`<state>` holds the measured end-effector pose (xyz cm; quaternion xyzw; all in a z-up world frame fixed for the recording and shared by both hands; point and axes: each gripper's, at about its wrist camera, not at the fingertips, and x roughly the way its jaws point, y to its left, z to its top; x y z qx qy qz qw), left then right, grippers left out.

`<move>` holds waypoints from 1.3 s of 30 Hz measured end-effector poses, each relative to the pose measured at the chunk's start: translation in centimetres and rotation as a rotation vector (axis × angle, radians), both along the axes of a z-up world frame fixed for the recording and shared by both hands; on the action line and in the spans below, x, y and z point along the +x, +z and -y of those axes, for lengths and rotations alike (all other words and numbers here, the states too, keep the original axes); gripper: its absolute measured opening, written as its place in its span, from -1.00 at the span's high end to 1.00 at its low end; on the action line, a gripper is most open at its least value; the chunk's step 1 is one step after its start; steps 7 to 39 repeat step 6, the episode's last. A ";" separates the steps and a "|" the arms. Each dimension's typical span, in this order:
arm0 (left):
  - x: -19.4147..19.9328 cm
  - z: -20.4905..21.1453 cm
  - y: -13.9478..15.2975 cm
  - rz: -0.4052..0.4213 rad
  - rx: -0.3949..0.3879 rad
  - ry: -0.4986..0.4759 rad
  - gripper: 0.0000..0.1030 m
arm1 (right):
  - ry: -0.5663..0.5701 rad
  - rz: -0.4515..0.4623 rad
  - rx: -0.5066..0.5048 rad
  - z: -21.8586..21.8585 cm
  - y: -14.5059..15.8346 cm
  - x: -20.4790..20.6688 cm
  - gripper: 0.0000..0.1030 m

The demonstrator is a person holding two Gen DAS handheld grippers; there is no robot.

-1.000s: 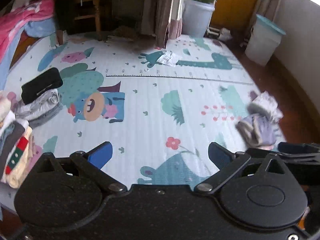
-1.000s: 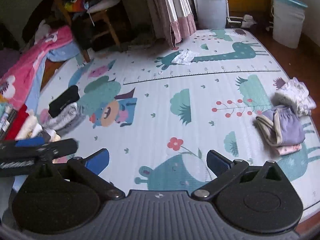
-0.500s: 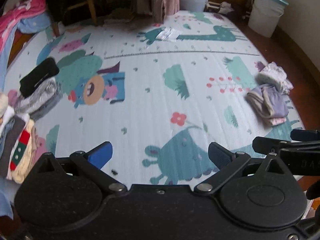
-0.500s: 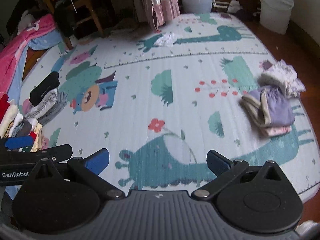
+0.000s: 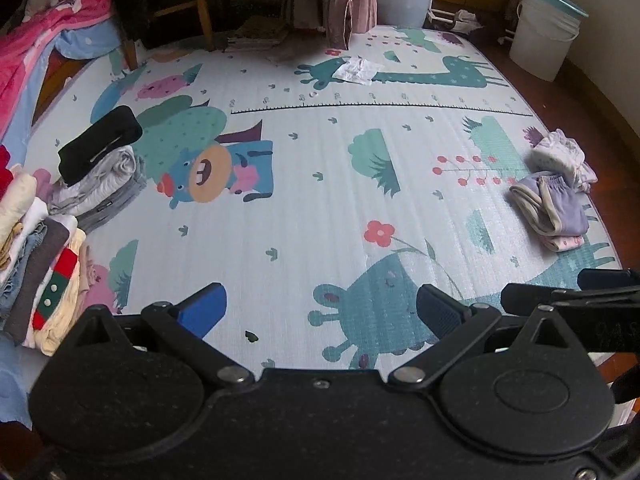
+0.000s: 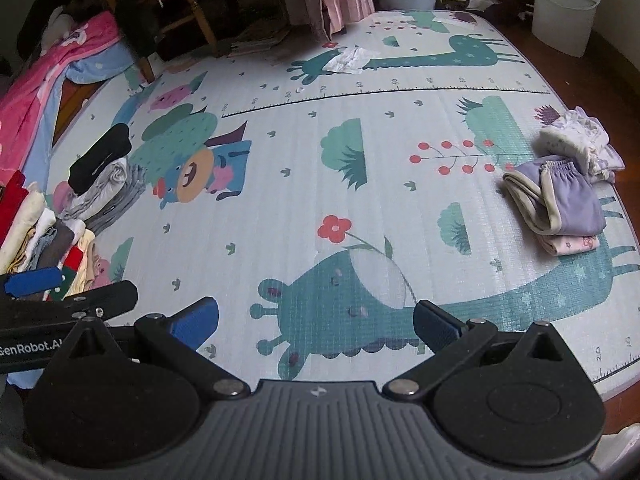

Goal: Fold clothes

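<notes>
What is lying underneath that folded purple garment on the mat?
Under the purple garment a pink-patterned folded piece peeks out; anything beneath that is hidden.

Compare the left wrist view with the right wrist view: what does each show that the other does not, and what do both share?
Only the left wrist view shows the right hand-held gripper, at its right edge. Only the right wrist view shows the left hand-held gripper, at its left edge. Both share the play mat, the folded purple clothes, the black-topped pile and the white bucket.
</notes>
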<state>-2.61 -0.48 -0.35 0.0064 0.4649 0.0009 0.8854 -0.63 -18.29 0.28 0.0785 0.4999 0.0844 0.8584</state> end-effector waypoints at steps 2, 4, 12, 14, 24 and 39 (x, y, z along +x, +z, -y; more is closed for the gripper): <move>-0.1 -0.2 0.1 0.004 -0.004 0.001 -0.99 | 0.005 0.001 0.002 -0.2 0.0 0.0 -1.00; -0.3 -0.4 0.2 0.011 -0.014 0.000 -0.99 | 0.011 0.001 0.001 -0.2 0.1 -0.1 -1.00; -0.4 -0.6 0.3 0.017 -0.025 -0.001 -0.99 | 0.018 0.004 -0.007 -0.4 0.1 -0.3 -1.00; -0.4 -0.6 0.3 0.017 -0.025 -0.001 -0.99 | 0.018 0.004 -0.007 -0.4 0.1 -0.3 -1.00; -0.4 -0.6 0.3 0.017 -0.025 -0.001 -0.99 | 0.018 0.004 -0.007 -0.4 0.1 -0.3 -1.00; -0.4 -0.6 0.3 0.017 -0.025 -0.001 -0.99 | 0.018 0.004 -0.007 -0.4 0.1 -0.3 -1.00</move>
